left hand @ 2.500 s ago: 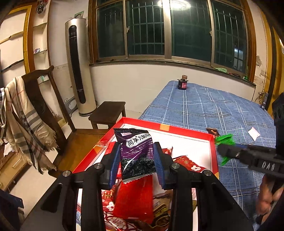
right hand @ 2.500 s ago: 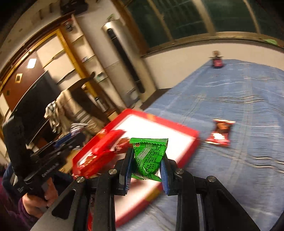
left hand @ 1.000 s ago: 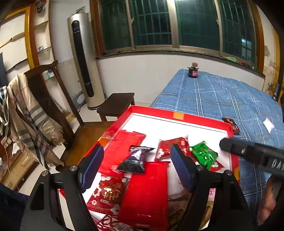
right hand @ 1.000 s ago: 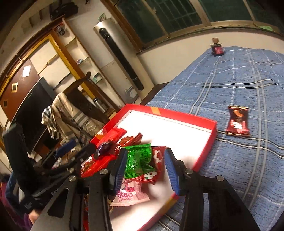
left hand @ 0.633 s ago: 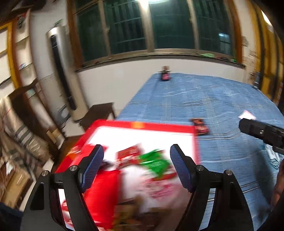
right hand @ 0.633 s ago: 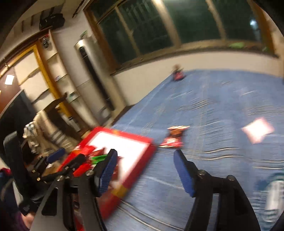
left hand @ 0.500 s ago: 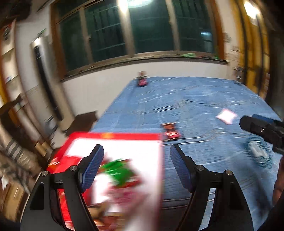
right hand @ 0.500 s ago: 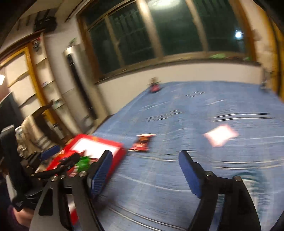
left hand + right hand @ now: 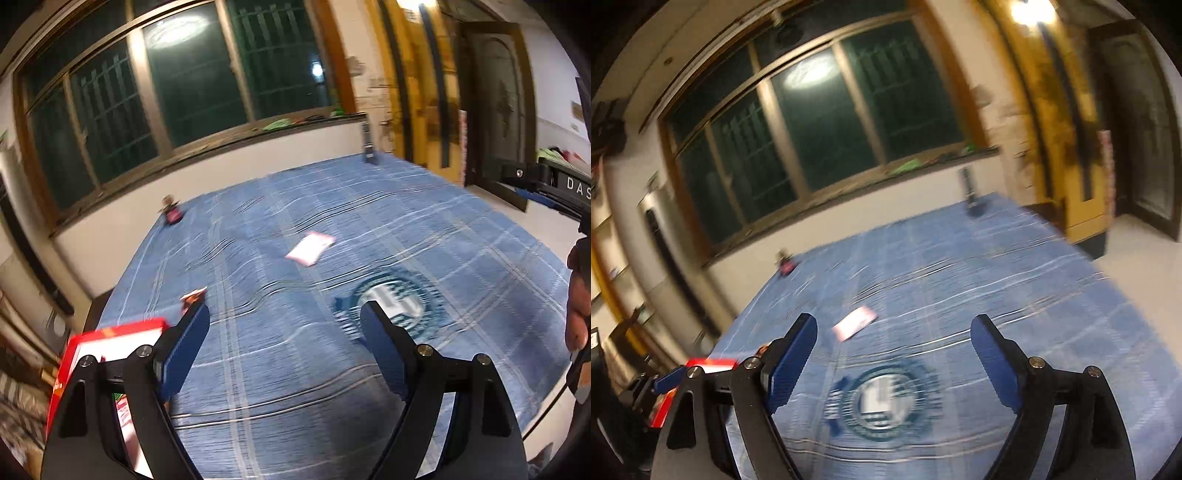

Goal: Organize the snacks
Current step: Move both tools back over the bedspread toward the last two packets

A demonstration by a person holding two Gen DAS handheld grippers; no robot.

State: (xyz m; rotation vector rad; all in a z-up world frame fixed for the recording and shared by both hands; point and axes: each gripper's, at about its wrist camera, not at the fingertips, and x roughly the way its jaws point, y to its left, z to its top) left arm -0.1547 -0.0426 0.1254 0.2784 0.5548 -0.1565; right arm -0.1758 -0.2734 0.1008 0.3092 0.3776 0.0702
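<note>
Both fisheye cameras are riding low behind their own fingers, looking across the blue plaid bedcover [image 9: 295,229] toward the dark barred window [image 9: 192,81] on the far wall. Both are sharing the pale flat packet [image 9: 310,249] [image 9: 855,326], the round printed emblem [image 9: 395,304] [image 9: 886,400] and the red tray's corner [image 9: 114,330] at near left.

A wide dark barred window [image 9: 192,85] spans the white wall [image 9: 236,162]; a ceiling light's reflection [image 9: 177,27] glows in the glass; a blue plaid bedspread [image 9: 369,236] lies below.
</note>
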